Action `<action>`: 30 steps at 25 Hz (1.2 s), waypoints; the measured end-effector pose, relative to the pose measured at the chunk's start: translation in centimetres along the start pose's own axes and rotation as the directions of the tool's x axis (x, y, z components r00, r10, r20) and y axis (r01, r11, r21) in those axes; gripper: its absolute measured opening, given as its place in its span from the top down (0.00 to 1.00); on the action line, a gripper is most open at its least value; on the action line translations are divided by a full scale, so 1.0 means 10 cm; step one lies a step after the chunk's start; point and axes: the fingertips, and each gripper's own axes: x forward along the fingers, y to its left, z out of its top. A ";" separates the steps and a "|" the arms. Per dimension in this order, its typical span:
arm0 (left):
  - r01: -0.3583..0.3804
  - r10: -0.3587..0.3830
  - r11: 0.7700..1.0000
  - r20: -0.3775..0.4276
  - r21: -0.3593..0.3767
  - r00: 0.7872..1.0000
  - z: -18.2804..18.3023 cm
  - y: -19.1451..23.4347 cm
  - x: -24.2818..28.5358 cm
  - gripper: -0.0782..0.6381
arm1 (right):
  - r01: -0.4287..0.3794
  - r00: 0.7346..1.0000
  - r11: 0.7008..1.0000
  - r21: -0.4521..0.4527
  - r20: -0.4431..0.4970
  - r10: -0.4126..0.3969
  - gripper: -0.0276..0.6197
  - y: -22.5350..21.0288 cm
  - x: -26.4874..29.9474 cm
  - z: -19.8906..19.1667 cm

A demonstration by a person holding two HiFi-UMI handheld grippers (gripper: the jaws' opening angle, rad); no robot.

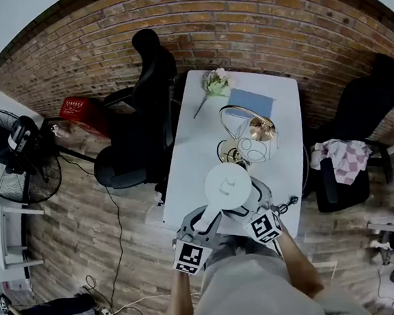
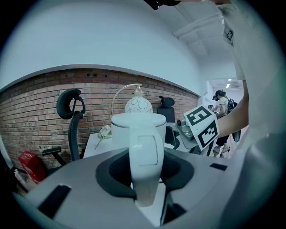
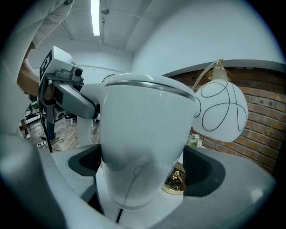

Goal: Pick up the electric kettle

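The white electric kettle (image 1: 227, 183) stands at the near end of the white table (image 1: 189, 147), with both grippers on it. My left gripper (image 1: 204, 220) is shut on the kettle's upright handle (image 2: 144, 156), which fills the gap between its dark pads (image 2: 116, 172). My right gripper (image 1: 251, 202) reaches in from the right, and the kettle's round body (image 3: 143, 134) sits between its wide-set jaws, the pads (image 3: 87, 163) lying against its sides. A dark cord (image 3: 118, 215) shows under the kettle. The right gripper's marker cube (image 2: 203, 126) appears in the left gripper view.
Just behind the kettle stands a lamp with a white globe (image 3: 221, 109) on a gold base (image 3: 175, 182). Farther along the table lie a blue book (image 1: 250, 101) and a flower (image 1: 214, 82). Black office chairs (image 1: 138, 124) flank the table; a fan (image 1: 17, 160) stands at left.
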 end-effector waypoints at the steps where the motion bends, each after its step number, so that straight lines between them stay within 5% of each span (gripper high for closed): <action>1: -0.007 0.007 1.000 0.002 -0.001 1.000 0.01 -0.01 -0.01 0.72 | -0.004 1.000 1.000 -0.004 0.003 0.004 0.08 0.00 -0.01 0.02; 16: -0.229 0.231 0.971 0.024 -0.064 0.973 0.15 0.03 -0.44 0.72 | -0.181 0.980 0.976 -0.121 0.057 0.189 0.08 0.27 0.06 0.43; 23: -0.375 0.380 0.921 0.026 -0.110 0.925 0.15 0.11 -0.84 0.72 | -0.301 0.942 0.934 -0.193 0.088 0.322 0.08 0.63 0.17 0.69; 30: -0.518 0.528 0.841 0.023 -0.158 0.849 -0.01 0.02 -1.26 0.72 | -0.416 0.880 0.866 -0.278 0.117 0.461 0.08 1.11 0.18 0.82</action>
